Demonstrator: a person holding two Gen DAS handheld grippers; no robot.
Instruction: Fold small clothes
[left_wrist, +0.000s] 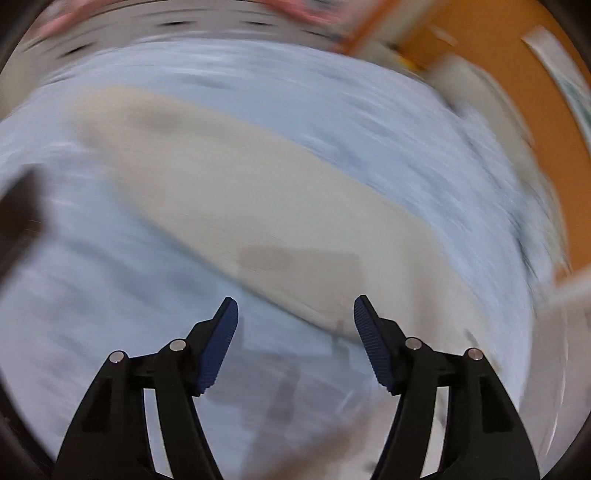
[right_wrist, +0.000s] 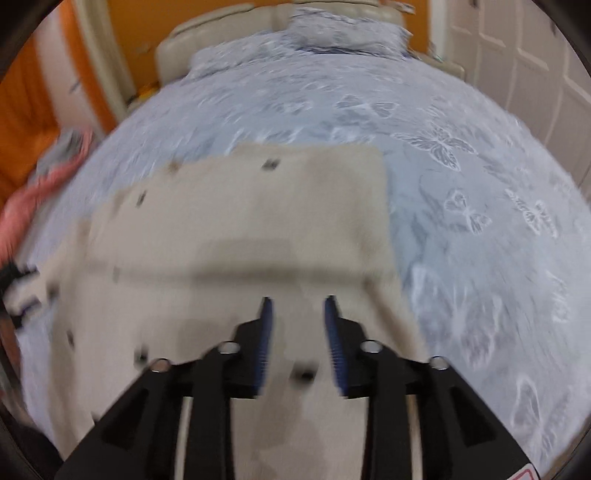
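A beige garment (right_wrist: 258, 221) with small dark marks lies spread on a blue-grey bedsheet (right_wrist: 461, 166) printed with butterflies. My right gripper (right_wrist: 298, 306) hovers over the garment's near part, its blue-padded jaws a little apart with nothing pinched between them. In the left wrist view, which is heavily blurred, the same beige garment (left_wrist: 240, 192) runs diagonally across the sheet (left_wrist: 92, 314). My left gripper (left_wrist: 295, 314) stands wide open over the garment's near edge, with nothing between its pads.
A pink cloth (right_wrist: 33, 199) lies at the bed's left edge, also seen blurred as the pink cloth (left_wrist: 295, 9). Pillows (right_wrist: 347, 33) and a cream headboard (right_wrist: 221, 33) stand at the far end. Orange walls (left_wrist: 517, 74) and a white panelled door (right_wrist: 524, 66) flank the bed.
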